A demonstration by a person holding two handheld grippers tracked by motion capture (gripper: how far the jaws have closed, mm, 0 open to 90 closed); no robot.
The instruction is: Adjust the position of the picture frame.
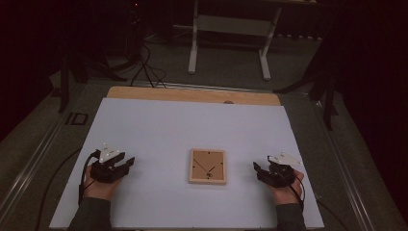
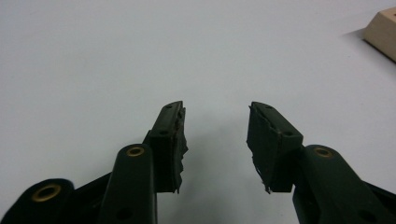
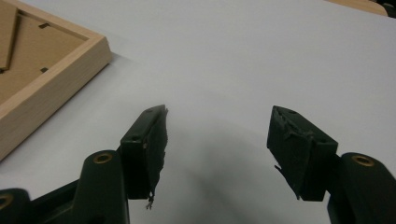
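Black jaws rise at the bottom of each gripper view, hard matte plastic arms with brass-ringed holes and worn, ragged rubber pads at the tips. On my left hand-held gripper the jaws stand spread with nothing but bare surface between them, and a pale wooden corner of the picture frame shows well off to the upper right. My right hand-held gripper is spread wider, also pinching nothing, and the frame lies near its left jaw without touching it.

From the high view, I see both forearms in grey sleeves coming in from the near edge, each hand wrapped around its tool and resting low on the surface. The left hand-held gripper angles in toward the middle, and the right hand-held gripper mirrors it. Between them, well apart from either, the frame lies flat and face down: a light, square-edged wooden rectangle with a brown fibreboard back, small dark clips and a thin stand. The surface is a smooth, matte white board over a wooden top.
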